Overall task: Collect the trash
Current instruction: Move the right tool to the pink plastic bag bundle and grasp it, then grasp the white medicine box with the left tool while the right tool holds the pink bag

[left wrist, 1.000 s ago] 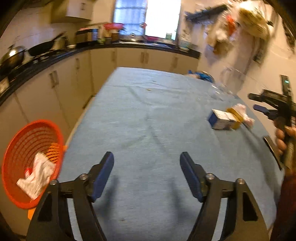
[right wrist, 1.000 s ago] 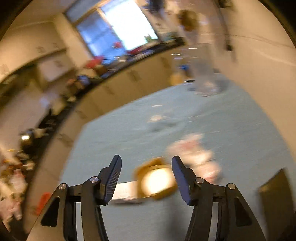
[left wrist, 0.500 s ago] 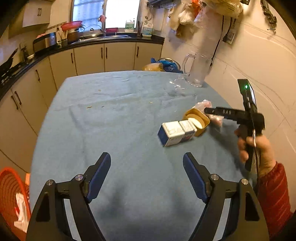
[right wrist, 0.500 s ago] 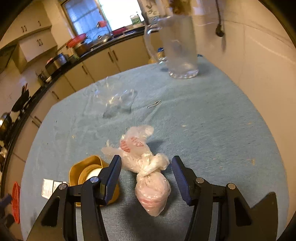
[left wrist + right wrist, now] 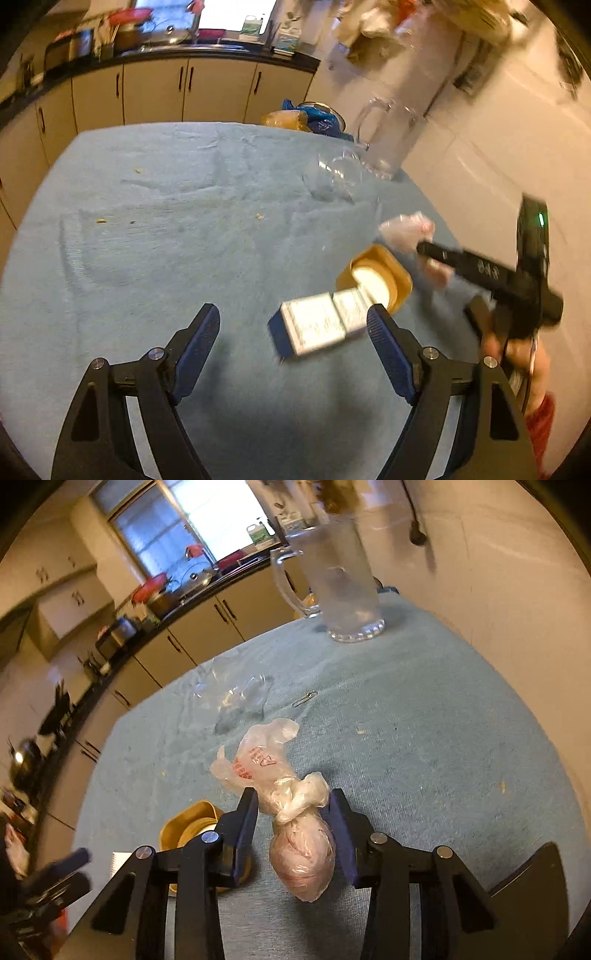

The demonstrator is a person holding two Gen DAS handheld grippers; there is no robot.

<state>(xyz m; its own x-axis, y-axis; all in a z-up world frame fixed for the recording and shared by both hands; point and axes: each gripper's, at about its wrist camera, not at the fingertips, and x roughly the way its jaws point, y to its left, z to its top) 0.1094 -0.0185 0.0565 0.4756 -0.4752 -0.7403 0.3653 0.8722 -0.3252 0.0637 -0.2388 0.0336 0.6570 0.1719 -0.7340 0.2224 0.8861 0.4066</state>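
Note:
A knotted plastic bag (image 5: 295, 812) of pinkish trash lies on the blue tablecloth (image 5: 424, 738). My right gripper (image 5: 293, 808) straddles its knot, jaws narrowed and touching or nearly touching it. The bag also shows in the left wrist view (image 5: 406, 230). A blue and white carton (image 5: 314, 326) lies flat beside a tipped yellow tub (image 5: 376, 280). My left gripper (image 5: 291, 332) is open and empty, its right finger close to the carton. The yellow tub (image 5: 188, 827) lies left of the right gripper. A crumpled clear wrapper (image 5: 236, 694) lies farther back.
A glass pitcher (image 5: 340, 587) stands at the table's far right by the wall. A clear wrapper (image 5: 340, 181) and crumbs lie mid-table. A paper clip (image 5: 304, 699) lies near the bag. Kitchen cabinets (image 5: 155, 92) run behind. A dark flat object (image 5: 532, 897) lies at the near right.
My right gripper has moved forward over the knotted bag and narrowed its jaws around the knot. My left gripper has swung right and closer to the carton; the orange basket has left its view.

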